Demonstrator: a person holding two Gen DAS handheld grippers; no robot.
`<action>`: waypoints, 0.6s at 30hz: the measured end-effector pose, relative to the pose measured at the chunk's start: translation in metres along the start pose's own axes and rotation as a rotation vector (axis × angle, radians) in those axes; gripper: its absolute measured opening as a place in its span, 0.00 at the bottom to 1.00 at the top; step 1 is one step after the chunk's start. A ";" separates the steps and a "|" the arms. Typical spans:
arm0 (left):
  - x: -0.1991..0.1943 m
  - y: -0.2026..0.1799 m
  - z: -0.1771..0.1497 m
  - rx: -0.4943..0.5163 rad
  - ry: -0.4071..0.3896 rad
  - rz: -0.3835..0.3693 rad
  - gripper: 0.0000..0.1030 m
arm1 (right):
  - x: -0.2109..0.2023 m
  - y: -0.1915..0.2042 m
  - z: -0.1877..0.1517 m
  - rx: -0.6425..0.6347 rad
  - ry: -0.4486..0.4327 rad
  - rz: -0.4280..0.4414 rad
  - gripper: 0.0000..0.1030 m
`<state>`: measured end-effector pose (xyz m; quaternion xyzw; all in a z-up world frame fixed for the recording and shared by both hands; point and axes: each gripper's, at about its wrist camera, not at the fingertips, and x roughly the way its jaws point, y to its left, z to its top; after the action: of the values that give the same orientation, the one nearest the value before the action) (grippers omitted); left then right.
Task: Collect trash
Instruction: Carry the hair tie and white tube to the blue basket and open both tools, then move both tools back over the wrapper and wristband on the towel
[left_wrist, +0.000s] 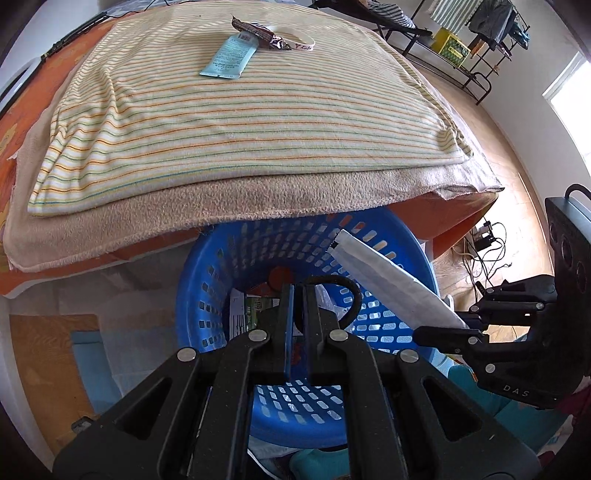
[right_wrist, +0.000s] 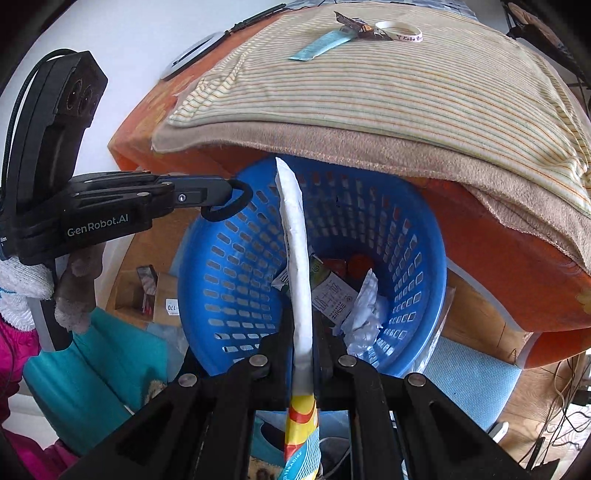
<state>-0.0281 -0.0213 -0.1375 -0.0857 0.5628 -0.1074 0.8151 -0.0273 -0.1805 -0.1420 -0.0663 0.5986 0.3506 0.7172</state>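
Both tools over the basket (right_wrist: 236, 258), which sits on the floor, tucked under the bed edge. Left tool (left_wrist: 297, 295) is clamped shut on a black loop (left_wrist: 351, 295). Right tool (right_wrist: 303, 332) is pinched on a long wrapper (right_wrist: 295, 240).

Risk: the wrapper is long and stiff, so on release it may bridge the rim or tip out; the loop may snag a pad.

Only the right view shows crumpled paper (right_wrist: 365, 314) already inside; three more pieces (left_wrist: 258, 44) are still on the bed.
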 end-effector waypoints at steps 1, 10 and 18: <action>0.002 0.000 0.000 0.000 0.007 0.000 0.02 | 0.002 -0.001 0.000 0.003 0.006 -0.001 0.06; 0.011 -0.002 -0.002 0.006 0.033 0.011 0.02 | 0.011 -0.006 0.002 0.034 0.024 -0.019 0.12; 0.010 0.005 -0.002 -0.015 0.025 0.043 0.35 | 0.008 -0.006 0.004 0.031 0.005 -0.058 0.48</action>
<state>-0.0258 -0.0188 -0.1482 -0.0783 0.5755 -0.0867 0.8094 -0.0207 -0.1792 -0.1504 -0.0734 0.6037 0.3203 0.7263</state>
